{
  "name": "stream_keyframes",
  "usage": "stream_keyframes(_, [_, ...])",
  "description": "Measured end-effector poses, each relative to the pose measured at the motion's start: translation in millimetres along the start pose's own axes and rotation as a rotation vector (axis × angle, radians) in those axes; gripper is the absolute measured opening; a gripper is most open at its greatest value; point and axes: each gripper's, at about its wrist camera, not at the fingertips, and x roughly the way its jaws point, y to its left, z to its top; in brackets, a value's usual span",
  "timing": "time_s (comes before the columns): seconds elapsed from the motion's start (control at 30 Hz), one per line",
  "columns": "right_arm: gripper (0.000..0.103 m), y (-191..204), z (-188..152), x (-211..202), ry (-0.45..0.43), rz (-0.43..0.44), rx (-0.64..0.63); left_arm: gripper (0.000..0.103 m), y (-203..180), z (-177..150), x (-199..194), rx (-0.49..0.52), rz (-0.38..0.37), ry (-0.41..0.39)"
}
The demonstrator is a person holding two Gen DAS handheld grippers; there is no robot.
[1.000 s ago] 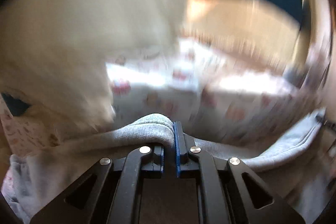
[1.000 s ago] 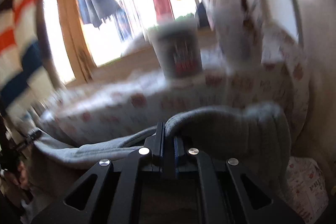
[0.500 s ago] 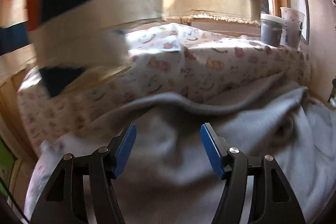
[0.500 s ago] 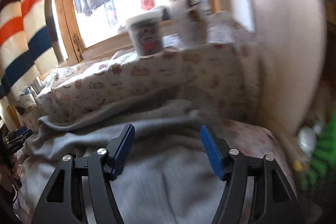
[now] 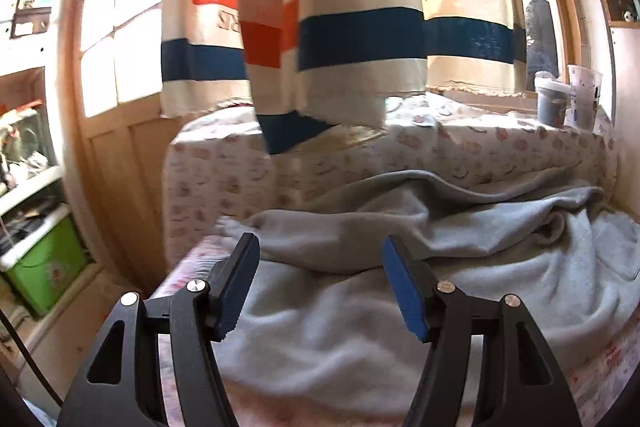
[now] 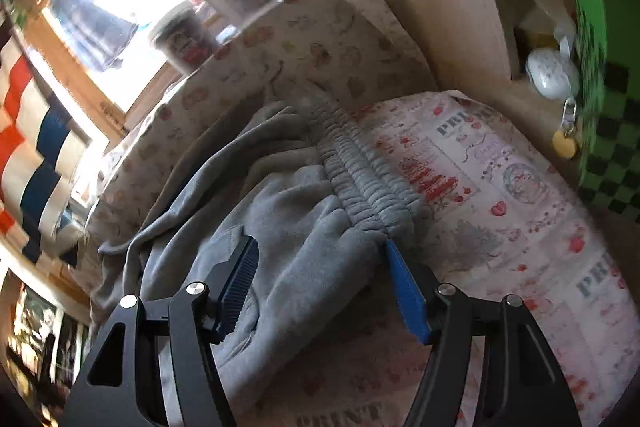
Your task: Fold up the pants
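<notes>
Grey sweatpants [image 5: 420, 259] lie rumpled across a bed with a printed sheet [image 5: 224, 171]. In the left wrist view my left gripper [image 5: 320, 287] stands open above the cloth near the bed's left end, with nothing pinched between its blue pads. The right wrist view shows the pants [image 6: 288, 227] from the other end, with their gathered elastic waistband [image 6: 360, 171] running up the middle. My right gripper [image 6: 320, 287] is open over the fabric just below the waistband's near end. Its right pad sits close beside that end.
A striped towel [image 5: 360, 27] hangs from above over the far side of the bed, in front of a window. Two cups [image 5: 568, 99] stand on the back ledge at the right. A green box [image 5: 44, 267] sits on the floor at the left. A green checked thing [image 6: 600, 107] is at the right.
Both grippers were shut on folds of the pants a second ago. They have let go and opened, and both have pulled back from the cloth. The right one has rolled.
</notes>
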Motion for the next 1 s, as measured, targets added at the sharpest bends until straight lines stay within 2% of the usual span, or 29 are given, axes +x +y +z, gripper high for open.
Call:
stream_keyframes(0.07, [0.067, 5.3, 0.5, 3.1, -0.012, -0.014, -0.019, 0.063, 5.2, -4.4, -7.6, 0.017, 0.023, 0.022])
stream_keyframes(0.13, [0.067, 7.9, -1.3, 4.2, 0.018, -0.054, -0.018, 0.063, 12.7, -11.1, -16.6, 0.012, 0.032, 0.042])
stream_keyframes(0.2, [0.067, 1.7, -4.1, 4.1, 0.040, -0.082, 0.016, 0.063, 22.1, -18.1, -27.5, -0.002, 0.080, 0.043])
stream_keyframes(0.3, [0.067, -15.3, -7.3, 12.3, 0.073, -0.044, 0.082, 0.068, 34.0, -28.7, -39.9, -0.013, 0.154, 0.032])
stream_keyframes(0.37, [0.067, -18.9, -4.0, 15.5, 0.043, -0.021, 0.106, 0.068, 38.5, -34.1, -40.2, -0.003, 0.189, 0.030])
stream_keyframes(0.47, [0.067, -20.4, 5.3, 26.9, 0.026, 0.015, 0.147, 0.068, 44.2, -40.1, -31.2, -0.018, 0.174, 0.072])
stream_keyframes(0.5, [0.062, -21.7, 8.2, 34.3, 0.036, 0.010, 0.164, 0.068, 46.0, -41.9, -28.8, -0.035, 0.161, 0.083])
stream_keyframes(0.53, [0.033, -22.7, 9.3, 38.6, 0.041, -0.018, 0.179, 0.068, 47.6, -43.4, -27.1, -0.050, 0.154, 0.087])
stream_keyframes(0.67, [0.021, -17.9, 7.8, 23.2, -0.012, -0.013, 0.161, 0.068, 43.4, -48.5, -22.6, -0.065, 0.133, 0.100])
stream_keyframes(0.83, [0.018, 30.2, -2.9, -43.8, -0.198, -0.077, -0.012, 0.068, 34.3, -51.5, -24.2, -0.022, 0.121, 0.102])
stream_keyframes(0.9, [0.018, 45.3, -9.3, -66.8, -0.246, -0.093, -0.069, 0.068, 36.0, -54.1, -24.2, -0.015, 0.130, 0.106])
stream_keyframes(1.0, [0.018, 45.2, -18.8, -78.5, -0.266, -0.138, -0.088, 0.068, 45.7, -61.6, -19.0, -0.043, 0.136, 0.134])
